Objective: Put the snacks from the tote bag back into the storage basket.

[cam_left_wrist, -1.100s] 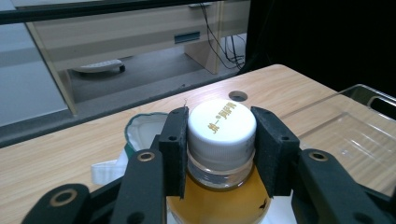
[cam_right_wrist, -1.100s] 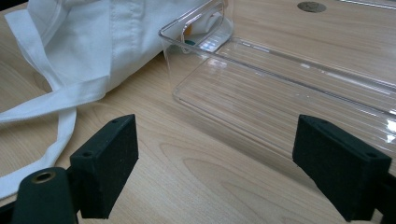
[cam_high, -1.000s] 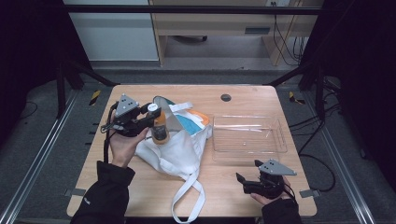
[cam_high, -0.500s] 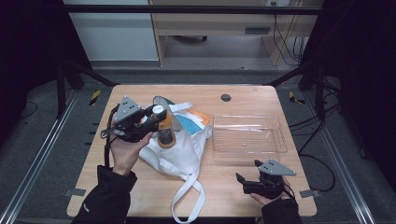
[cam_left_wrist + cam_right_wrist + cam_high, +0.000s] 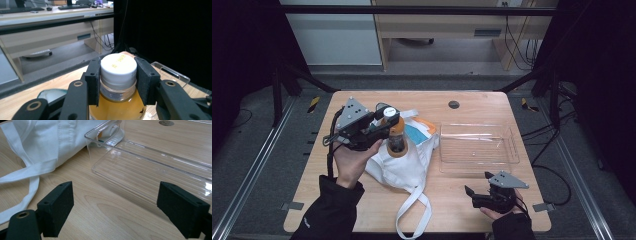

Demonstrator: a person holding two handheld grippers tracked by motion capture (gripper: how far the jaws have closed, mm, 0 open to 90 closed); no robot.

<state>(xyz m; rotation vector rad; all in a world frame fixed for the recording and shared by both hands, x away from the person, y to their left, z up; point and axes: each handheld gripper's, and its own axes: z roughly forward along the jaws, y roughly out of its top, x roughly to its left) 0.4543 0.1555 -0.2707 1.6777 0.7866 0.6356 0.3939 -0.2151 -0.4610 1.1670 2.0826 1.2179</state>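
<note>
Left tool [image 5: 384, 125] is clamped on the white cap of the clear plastic bottle of orange drink [image 5: 396, 140], holding it above the white cloth tote bag [image 5: 404, 162] at the worktop's left. This looks like the unpacking step; next it likely calls for a carry right into the clear plastic tray [image 5: 477, 145]. Right tool [image 5: 474, 196] rests near-right, jaws wide apart and empty.

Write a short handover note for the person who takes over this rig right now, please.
Left hand-held gripper: shut on the white cap of the orange juice bottle, held above the white cloth bag.
Right hand-held gripper: open, holding nothing, low over the table near the clear plastic tray.
Done: bottle is out of the bag.
Left: probably set the bottle in the tray, which holds nothing yet; another item is at the bag's mouth.
</note>
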